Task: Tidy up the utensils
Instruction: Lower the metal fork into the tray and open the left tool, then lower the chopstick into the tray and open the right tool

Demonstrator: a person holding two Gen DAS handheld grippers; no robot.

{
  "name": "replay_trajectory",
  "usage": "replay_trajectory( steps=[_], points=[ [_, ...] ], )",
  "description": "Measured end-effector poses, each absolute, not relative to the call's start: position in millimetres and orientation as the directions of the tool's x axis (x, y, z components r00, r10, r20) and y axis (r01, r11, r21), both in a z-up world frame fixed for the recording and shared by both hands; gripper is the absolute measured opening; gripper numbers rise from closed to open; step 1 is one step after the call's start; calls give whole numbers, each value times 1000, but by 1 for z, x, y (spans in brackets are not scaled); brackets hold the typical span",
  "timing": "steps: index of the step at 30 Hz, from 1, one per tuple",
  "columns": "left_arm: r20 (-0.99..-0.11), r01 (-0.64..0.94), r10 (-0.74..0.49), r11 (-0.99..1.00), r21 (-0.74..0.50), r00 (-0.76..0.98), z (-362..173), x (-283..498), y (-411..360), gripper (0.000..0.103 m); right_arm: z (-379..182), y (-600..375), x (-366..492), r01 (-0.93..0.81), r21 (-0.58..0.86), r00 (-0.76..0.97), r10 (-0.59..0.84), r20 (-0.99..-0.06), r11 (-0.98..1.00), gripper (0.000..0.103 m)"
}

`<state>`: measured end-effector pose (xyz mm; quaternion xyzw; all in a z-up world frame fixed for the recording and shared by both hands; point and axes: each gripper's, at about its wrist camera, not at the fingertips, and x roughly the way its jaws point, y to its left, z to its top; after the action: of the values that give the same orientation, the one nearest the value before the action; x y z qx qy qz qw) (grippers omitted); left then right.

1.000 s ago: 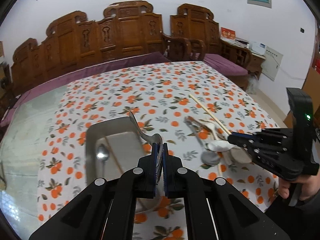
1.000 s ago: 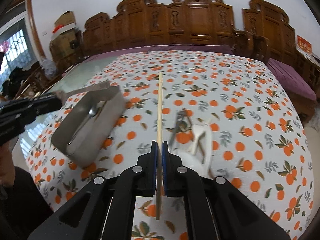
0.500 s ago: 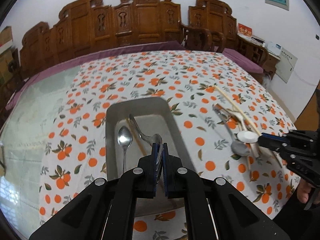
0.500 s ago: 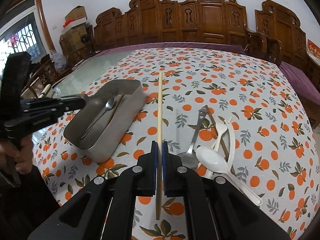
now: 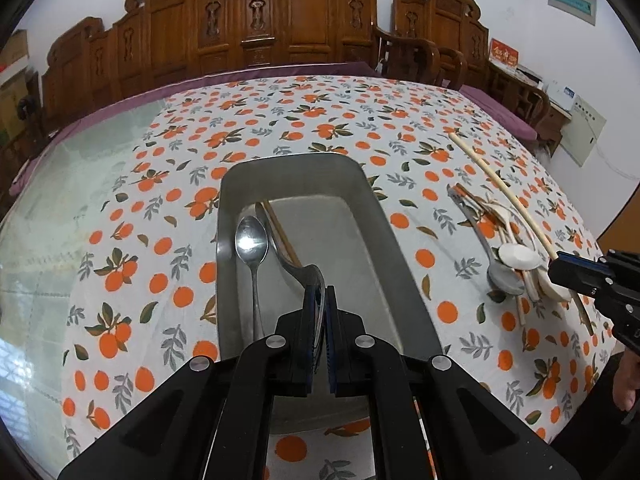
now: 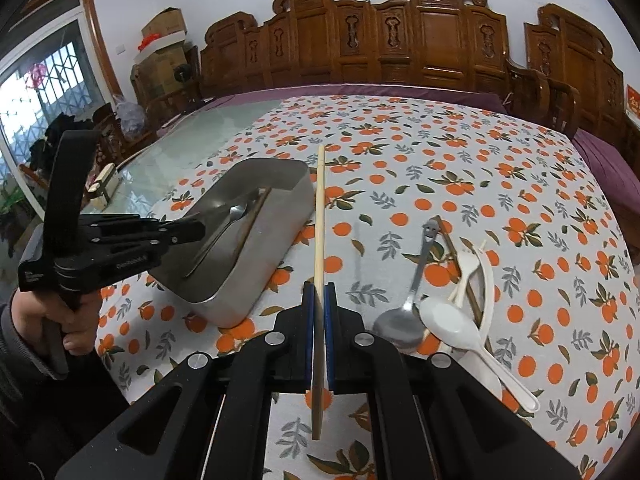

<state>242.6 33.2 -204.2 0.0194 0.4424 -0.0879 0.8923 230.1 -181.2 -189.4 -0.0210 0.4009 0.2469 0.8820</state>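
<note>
My left gripper (image 5: pixel 319 292) is shut on the bowl end of a metal spoon (image 5: pixel 288 256). The spoon's handle reaches forward and down into the steel tray (image 5: pixel 374 208). Another metal spoon (image 5: pixel 251 240) and a brown chopstick (image 5: pixel 282 236) lie in the tray. My right gripper (image 6: pixel 319 294) is shut on a pale wooden chopstick (image 6: pixel 320 208), held above the cloth just right of the tray (image 6: pixel 276 248). The right wrist view shows the left gripper (image 6: pixel 194 232) over the tray's near end.
A pile lies on the orange-print cloth right of the tray: a metal spoon (image 6: pixel 400 324), a white plastic spoon (image 6: pixel 452 320), a white fork (image 6: pixel 468 264) and a brown chopstick (image 6: pixel 448 240). A person's hand (image 6: pixel 76 320) holds the left gripper. Carved wooden chairs (image 6: pixel 400 40) line the far side.
The left gripper has come down and across with its spoon and now hangs over the tray, the handle inside it. The right gripper has slid a little sideways with the chopstick.
</note>
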Motion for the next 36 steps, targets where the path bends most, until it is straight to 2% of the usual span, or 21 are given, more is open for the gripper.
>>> replay_trajectory(
  steps=[6,10,15,23,27,34,36],
  points=[
    [-806,156,-117,987,-31,580,-212,246,39,5,-186,-156,232,-490,147,543,432,-720,860,6],
    [-797,147,-121,988,-41,591,-208,245,43,11,-183,-146,233,-494,146,541,435,-720,857,6],
    [-783,136,-124,989,-51,610,-200,245,50,12,-183,-136,242,-486,183,526,453,-720,854,6],
    [-737,85,-94,995,-49,670,-179,241,74,31,-193,-102,271,-454,333,458,537,-709,827,6],
    [-728,55,-70,998,-44,682,-175,240,87,39,-199,-83,283,-445,359,441,550,-709,820,6],
    [-713,24,-48,999,-45,700,-171,239,101,63,-212,-65,298,-429,379,427,554,-715,820,6],
    [-709,17,-46,999,-48,703,-170,239,104,66,-214,-60,299,-430,374,424,550,-719,821,6]
  ],
)
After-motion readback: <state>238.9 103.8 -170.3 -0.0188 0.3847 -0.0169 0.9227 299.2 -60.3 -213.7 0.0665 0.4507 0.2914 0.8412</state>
